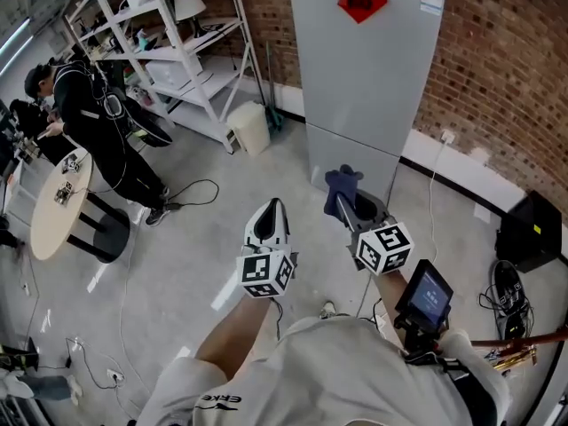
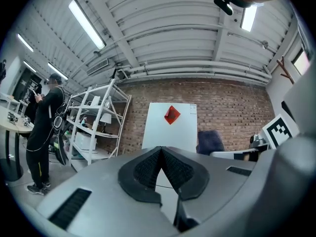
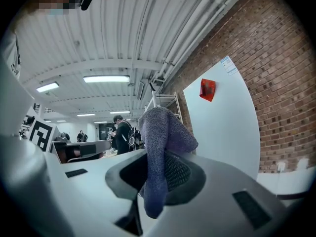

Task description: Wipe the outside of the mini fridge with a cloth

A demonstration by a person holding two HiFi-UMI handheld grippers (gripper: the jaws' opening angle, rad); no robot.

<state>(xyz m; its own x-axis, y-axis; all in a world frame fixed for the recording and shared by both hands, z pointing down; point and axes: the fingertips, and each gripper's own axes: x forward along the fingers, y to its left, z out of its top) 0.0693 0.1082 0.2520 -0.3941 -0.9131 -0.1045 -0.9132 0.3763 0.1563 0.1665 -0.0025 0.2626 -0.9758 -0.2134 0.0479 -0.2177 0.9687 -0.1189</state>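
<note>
Now, low in the frame, your left gripper is pinched shut on nothing, while your right gripper clamps the blue cloth. It looks thinly caught, so dragging across the fridge, upper centre, could pull it free.

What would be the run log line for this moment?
left claw shut, empty | right claw shut on cloth | fridge ahead, cloth not on it
</note>
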